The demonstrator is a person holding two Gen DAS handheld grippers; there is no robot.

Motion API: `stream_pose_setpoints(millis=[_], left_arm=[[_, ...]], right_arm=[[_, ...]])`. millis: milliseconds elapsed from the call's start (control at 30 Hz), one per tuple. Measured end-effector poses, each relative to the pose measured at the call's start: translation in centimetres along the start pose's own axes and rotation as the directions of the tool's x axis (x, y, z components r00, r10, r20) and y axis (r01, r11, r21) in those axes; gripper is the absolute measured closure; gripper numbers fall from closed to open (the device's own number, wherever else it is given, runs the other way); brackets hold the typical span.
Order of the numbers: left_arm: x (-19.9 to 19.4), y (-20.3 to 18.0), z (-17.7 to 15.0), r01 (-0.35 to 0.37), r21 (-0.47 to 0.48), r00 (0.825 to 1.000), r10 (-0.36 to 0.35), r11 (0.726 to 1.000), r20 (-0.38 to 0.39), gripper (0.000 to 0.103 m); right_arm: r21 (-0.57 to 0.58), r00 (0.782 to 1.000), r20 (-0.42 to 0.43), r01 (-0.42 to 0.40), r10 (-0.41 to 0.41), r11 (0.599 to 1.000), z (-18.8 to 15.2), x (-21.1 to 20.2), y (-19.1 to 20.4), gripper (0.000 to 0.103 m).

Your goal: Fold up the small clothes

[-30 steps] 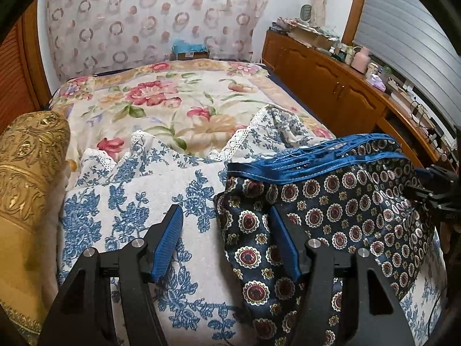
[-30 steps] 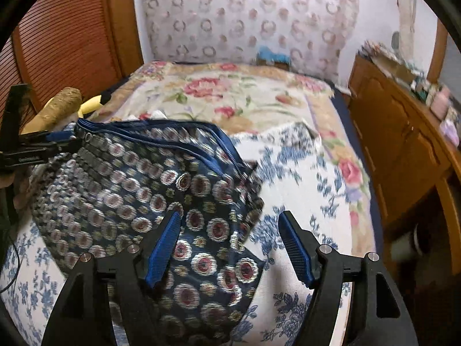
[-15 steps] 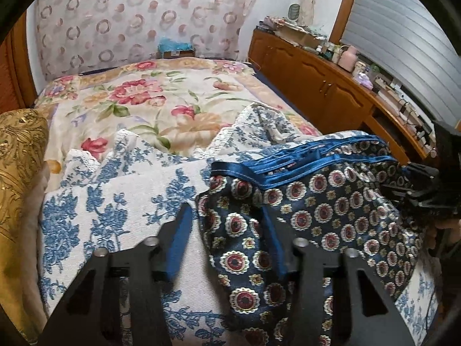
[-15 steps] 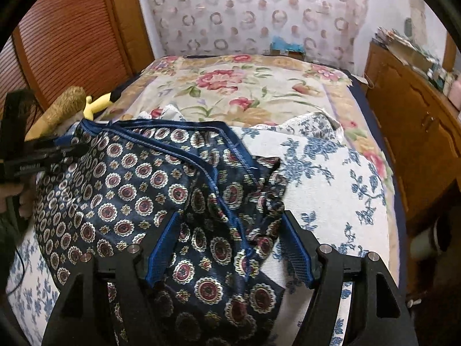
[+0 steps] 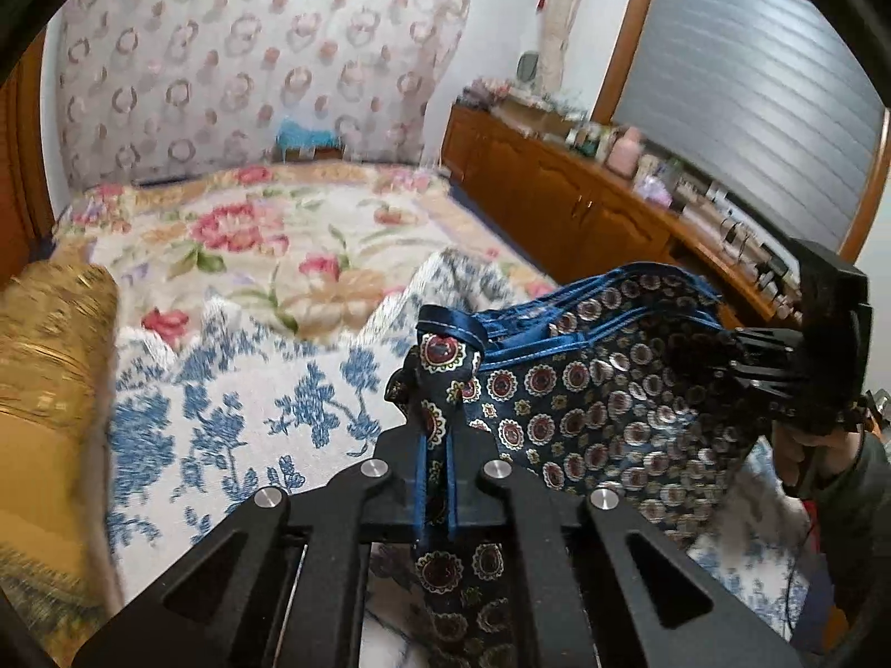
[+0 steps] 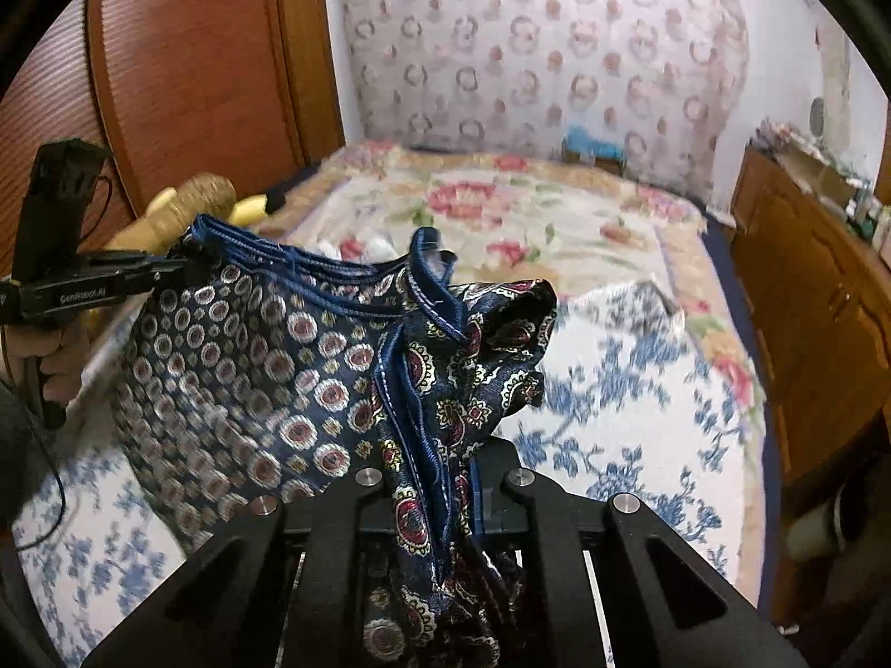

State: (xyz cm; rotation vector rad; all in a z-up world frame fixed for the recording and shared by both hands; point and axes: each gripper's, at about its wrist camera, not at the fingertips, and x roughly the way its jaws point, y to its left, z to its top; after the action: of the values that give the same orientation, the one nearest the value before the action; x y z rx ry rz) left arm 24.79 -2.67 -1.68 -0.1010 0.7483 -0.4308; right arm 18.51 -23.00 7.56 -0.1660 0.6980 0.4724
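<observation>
A pair of navy shorts point(image 5: 601, 406) with a medallion print and blue waistband hangs lifted above the bed, stretched between both grippers. My left gripper point(image 5: 437, 479) is shut on one waistband corner. My right gripper point(image 6: 440, 490) is shut on the other corner, with bunched fabric point(image 6: 473, 367) above its fingers. In the left wrist view the right gripper point(image 5: 779, 367) shows at the far right; in the right wrist view the left gripper point(image 6: 100, 284) shows at the far left. The shorts point(image 6: 250, 367) span between them.
A blue-flowered white cloth point(image 5: 239, 434) covers the near bed, over a rose-patterned quilt point(image 5: 250, 234). A gold bolster point(image 5: 50, 362) lies at the left. A wooden cabinet point(image 5: 584, 211) with clutter runs along the right side. A wooden wardrobe point(image 6: 184, 67) stands left.
Both grippers closed on the shorts' waistband corners and lifted the shorts off the bed. The fabric now hangs taut between them.
</observation>
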Motion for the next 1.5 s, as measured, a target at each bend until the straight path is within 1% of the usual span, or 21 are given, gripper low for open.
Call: stream_pose_setpoints(millis=[67, 133, 233, 400, 467, 600, 767, 900, 967, 1033, 1167, 1233, 1267, 1300, 1367, 1433, 1500], left_arm=[[-1.4, -0.4, 0.2, -0.003, 0.011, 1.0, 0.002, 1.0, 0.03, 0.098], [-3.0, -0.9, 0.5, -0.024, 0.031, 0.998, 0.022, 0.999, 0.06, 0.098], [-4.8, -0.9, 0.8, -0.044, 0.038, 0.995, 0.04, 0.998, 0.094, 0.098], [-8.0, -0.1, 0.9, -0.102, 0.04, 0.984, 0.095, 0.994, 0.153, 0.098], [-9.2, 0.4, 0.8, -0.123, 0.032, 0.978, 0.116, 0.992, 0.174, 0.098], [-11.8, 2.0, 0.3, -0.171, 0.006, 0.963, 0.166, 0.985, 0.212, 0.098], [-14.9, 4.7, -0.5, -0.23, -0.047, 0.939, 0.235, 0.972, 0.252, 0.098], [-16.8, 6.7, -1.7, -0.273, -0.094, 0.918, 0.289, 0.957, 0.272, 0.098], [-17.9, 8.1, -3.0, -0.29, -0.133, 0.906, 0.317, 0.948, 0.28, 0.098], [-18.6, 9.2, -4.2, -0.301, -0.167, 0.898, 0.338, 0.939, 0.281, 0.098], [-19.2, 11.9, -7.0, -0.318, -0.24, 0.888, 0.377, 0.917, 0.264, 0.098], [-19.2, 13.4, -8.3, -0.335, -0.274, 0.88, 0.403, 0.902, 0.251, 0.098], [-19.0, 13.5, -9.0, -0.347, -0.282, 0.876, 0.416, 0.895, 0.243, 0.098], [-18.6, 14.6, -9.7, -0.368, -0.296, 0.872, 0.438, 0.882, 0.22, 0.098], [-18.1, 15.8, -10.4, -0.371, -0.32, 0.874, 0.444, 0.872, 0.197, 0.098], [-17.7, 17.1, -11.3, -0.375, -0.342, 0.876, 0.45, 0.862, 0.174, 0.098], [-17.2, 18.0, -12.1, -0.376, -0.356, 0.879, 0.451, 0.855, 0.155, 0.098]], right_arm=[[-0.01, 0.999, 0.03, 0.009, -0.009, 1.0, 0.3, -1.0, 0.5, 0.091], [-0.018, 0.998, 0.059, 0.015, -0.014, 1.0, 0.5, -2.1, 0.9, 0.091], [-0.031, 0.996, 0.085, 0.014, -0.011, 0.999, 1.0, -2.9, 1.5, 0.091], [-0.071, 0.992, 0.125, 0.004, 0.004, 0.997, 1.8, -3.8, 3.2, 0.091], [-0.097, 0.99, 0.143, -0.001, 0.015, 0.995, 1.9, -4.0, 3.7, 0.091], [-0.154, 0.984, 0.175, -0.011, 0.039, 0.988, 3.1, -3.9, 5.0, 0.091], [-0.25, 0.976, 0.201, -0.027, 0.079, 0.968, 5.3, -3.4, 7.3, 0.091], [-0.339, 0.972, 0.204, -0.039, 0.114, 0.94, 7.5, -1.8, 9.3, 0.091], [-0.386, 0.971, 0.195, -0.052, 0.136, 0.921, 9.1, -0.7, 10.2, 0.091], [-0.435, 0.97, 0.184, -0.065, 0.159, 0.898, 10.3, 0.3, 11.4, 0.091], [-0.54, 0.969, 0.157, -0.08, 0.193, 0.838, 12.7, 2.8, 14.0, 0.091], [-0.573, 0.968, 0.137, -0.097, 0.212, 0.814, 13.8, 4.4, 15.5, 0.091], [-0.592, 0.966, 0.126, -0.109, 0.225, 0.799, 14.2, 5.4, 16.2, 0.091], [-0.606, 0.966, 0.111, -0.12, 0.233, 0.786, 14.6, 6.3, 16.9, 0.091], [-0.636, 0.965, 0.073, -0.149, 0.252, 0.757, 15.6, 8.2, 17.8, 0.091], [-0.658, 0.965, 0.053, -0.159, 0.256, 0.736, 16.2, 10.4, 19.1, 0.091], [-0.648, 0.966, 0.026, -0.179, 0.256, 0.741, 16.9, 12.6, 19.5, 0.089]])
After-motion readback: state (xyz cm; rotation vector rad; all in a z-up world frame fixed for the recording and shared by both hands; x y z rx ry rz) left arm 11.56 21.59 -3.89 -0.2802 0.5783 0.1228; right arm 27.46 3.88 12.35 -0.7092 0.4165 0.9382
